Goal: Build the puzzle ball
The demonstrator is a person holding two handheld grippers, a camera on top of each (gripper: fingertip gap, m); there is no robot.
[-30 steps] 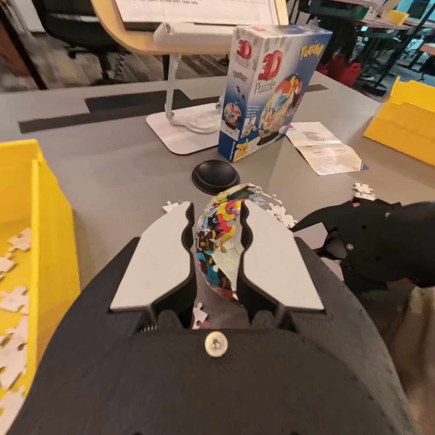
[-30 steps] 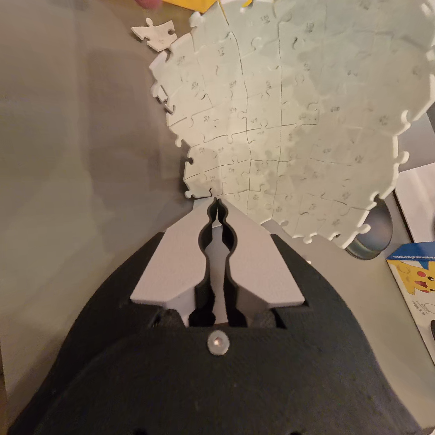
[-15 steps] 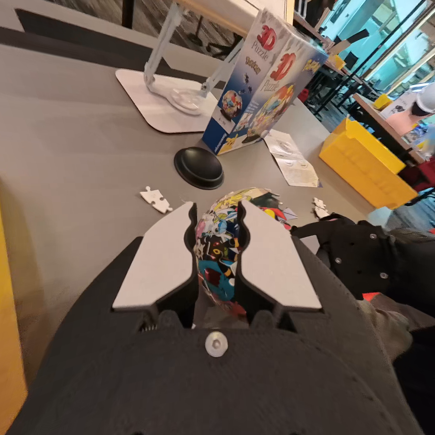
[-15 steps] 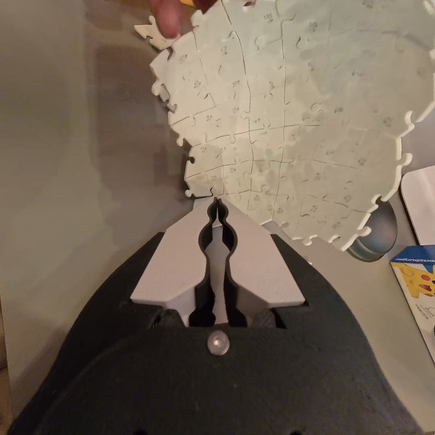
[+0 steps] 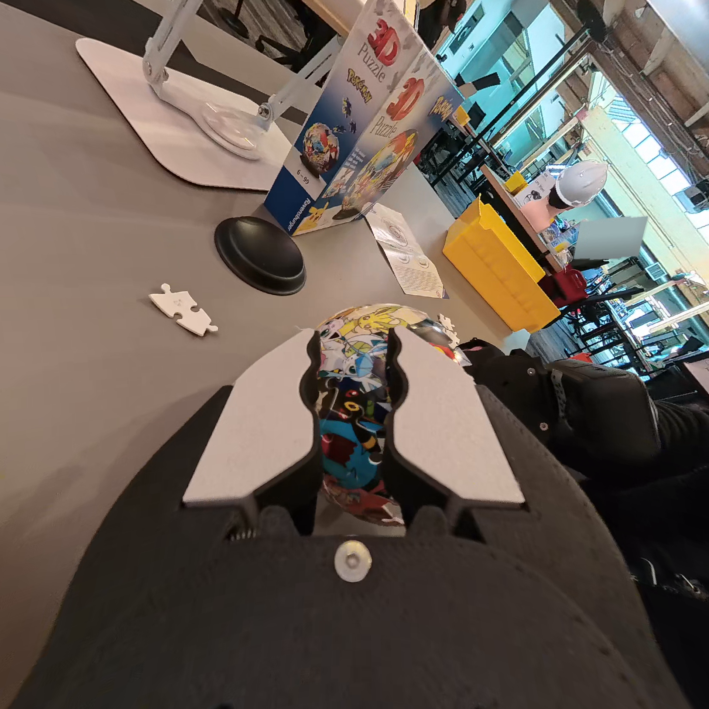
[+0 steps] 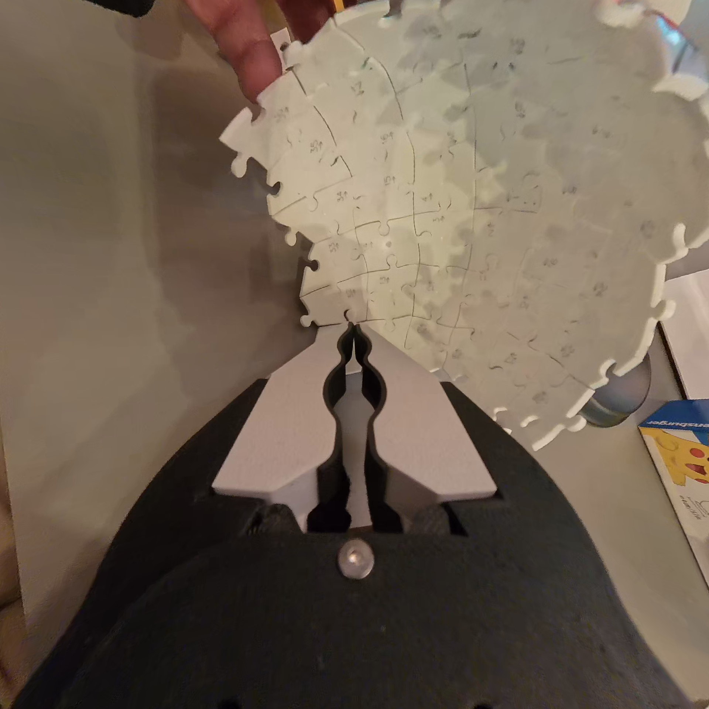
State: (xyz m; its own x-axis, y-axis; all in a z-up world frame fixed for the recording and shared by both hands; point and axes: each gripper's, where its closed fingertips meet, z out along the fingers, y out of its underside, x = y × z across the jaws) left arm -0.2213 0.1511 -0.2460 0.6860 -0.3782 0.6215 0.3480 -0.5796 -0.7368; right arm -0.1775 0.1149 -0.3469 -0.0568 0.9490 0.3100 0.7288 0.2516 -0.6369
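- The left gripper (image 5: 351,345) clamps the half-built, colourfully printed puzzle ball shell (image 5: 355,406), frame centre.
- The right gripper (image 6: 353,330), tips pinched together, grips the shell's pale jagged lower rim (image 6: 345,307).
- A loose white puzzle piece (image 5: 183,310) lies centre-left on the grey table (image 5: 76,230).

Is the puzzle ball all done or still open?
Still open. The puzzle ball is only a partial shell: the right wrist view shows its pale inside and a jagged unfinished edge. A loose piece lies on the table.
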